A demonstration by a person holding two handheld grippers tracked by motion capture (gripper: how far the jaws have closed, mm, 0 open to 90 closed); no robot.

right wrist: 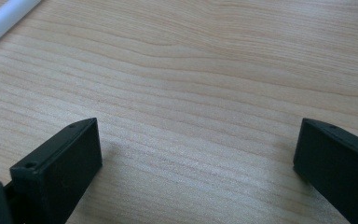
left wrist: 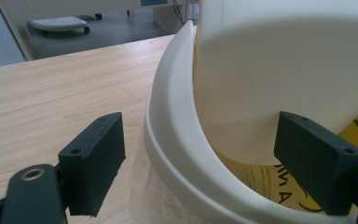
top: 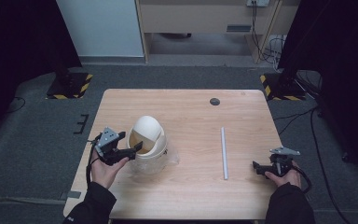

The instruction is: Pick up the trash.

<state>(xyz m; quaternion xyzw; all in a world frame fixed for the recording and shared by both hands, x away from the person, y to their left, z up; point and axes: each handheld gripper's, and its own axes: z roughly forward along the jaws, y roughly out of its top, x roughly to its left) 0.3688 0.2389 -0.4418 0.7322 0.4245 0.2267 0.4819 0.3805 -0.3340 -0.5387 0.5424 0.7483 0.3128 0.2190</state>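
Toward the left edge of the table (top: pixel 191 196), nearer my side than the far edge, stands a small cream bin (top: pixel 148 145) with a domed swing lid (top: pixel 147 127), lined with a clear plastic bag (top: pixel 170 161). My left hand-held gripper (top: pixel 137 148) is at its rim with the jaws spread wide. In the left gripper view one jaw sits outside the rim (left wrist: pixel 168 154) over bare wood and the other inside the opening, in front of the tilted lid flap (left wrist: pixel 279 84); neither pad touches the plastic as far as I can tell. Yellow print shows on the bag down inside.

My right hand-held gripper (top: pixel 257 167) rests low near the right edge, close to the near right corner, jaws also wide apart with only wood grain between them. A thin white rod (top: pixel 223 152) lies just to its left, running from near to far. Between the rod and the bin the table is bare, and the whole far half is open apart from a dark round spot (top: pixel 214 101) near the far edge.
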